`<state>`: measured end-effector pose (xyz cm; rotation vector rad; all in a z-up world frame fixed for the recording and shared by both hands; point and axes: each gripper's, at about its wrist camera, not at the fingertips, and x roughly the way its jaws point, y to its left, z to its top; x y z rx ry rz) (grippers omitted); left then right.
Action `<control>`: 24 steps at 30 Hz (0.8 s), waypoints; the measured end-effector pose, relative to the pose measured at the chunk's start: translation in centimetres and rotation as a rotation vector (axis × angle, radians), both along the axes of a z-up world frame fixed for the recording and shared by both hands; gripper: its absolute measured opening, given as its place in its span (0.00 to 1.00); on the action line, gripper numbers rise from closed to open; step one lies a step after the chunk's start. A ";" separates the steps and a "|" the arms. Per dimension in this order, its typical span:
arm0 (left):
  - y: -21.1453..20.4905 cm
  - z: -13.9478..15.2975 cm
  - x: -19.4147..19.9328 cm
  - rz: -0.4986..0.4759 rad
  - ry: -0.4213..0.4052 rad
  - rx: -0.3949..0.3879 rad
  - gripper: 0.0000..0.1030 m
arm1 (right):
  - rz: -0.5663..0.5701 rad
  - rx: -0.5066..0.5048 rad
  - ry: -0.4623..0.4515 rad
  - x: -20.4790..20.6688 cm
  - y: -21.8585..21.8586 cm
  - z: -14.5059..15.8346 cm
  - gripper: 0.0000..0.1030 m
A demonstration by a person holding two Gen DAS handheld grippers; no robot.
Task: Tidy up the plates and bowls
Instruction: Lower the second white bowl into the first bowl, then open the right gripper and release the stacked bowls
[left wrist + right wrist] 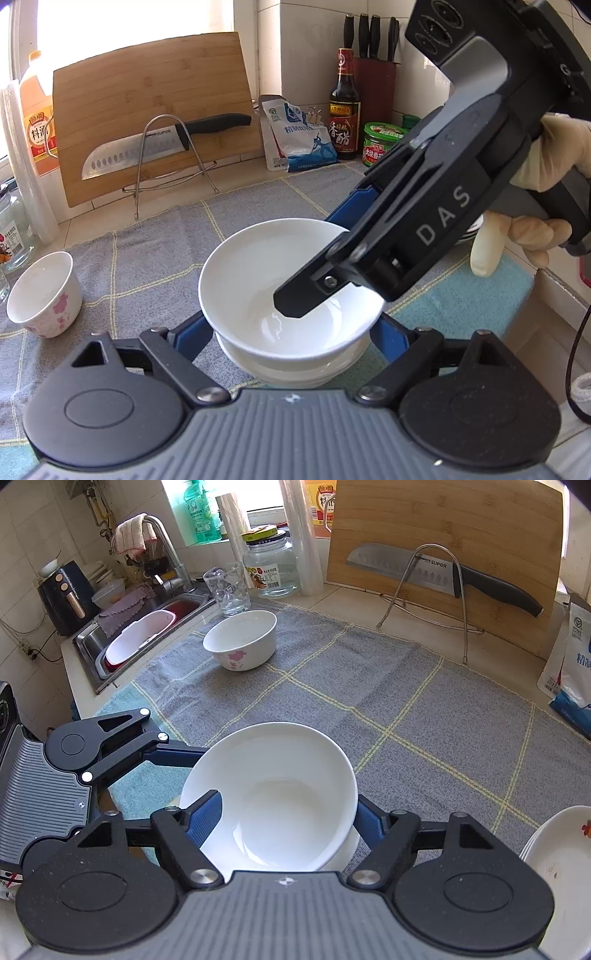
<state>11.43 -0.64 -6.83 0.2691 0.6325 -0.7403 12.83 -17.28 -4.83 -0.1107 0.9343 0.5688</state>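
Observation:
A plain white bowl [258, 266] [280, 786] sits tilted on top of a lower white bowl [288, 371] [349, 853] on the grey checked cloth [406, 701]. My right gripper [317, 258] [288, 819] is shut on the top bowl, one finger inside it and the other outside its wall. My left gripper [291, 332] has a blue finger on each side of the stack. The top bowl hides its tips, so contact with the lower bowl cannot be judged. A small flowered bowl [44, 295] [240, 638] stands apart on the cloth. Stacked plates [561, 867] lie at the right.
A cutting board [443, 524] and a knife [406, 572] on a wire stand are at the back. A glass [227, 590] and a jar [271, 568] stand near the sink [140, 638]. Bottles and a salt bag [295, 136] line the wall.

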 end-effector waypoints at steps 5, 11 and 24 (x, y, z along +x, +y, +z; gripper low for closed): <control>-0.2 -0.3 0.3 -0.004 0.014 0.002 0.88 | -0.008 -0.007 0.010 0.1 -0.1 -0.6 0.79; -0.3 -0.5 0.5 -0.003 0.021 0.004 0.88 | -0.013 -0.022 0.012 0.3 0.0 -1.1 0.79; -0.2 -0.9 0.5 -0.004 0.027 0.010 0.88 | -0.013 -0.037 0.000 0.6 0.2 -1.4 0.79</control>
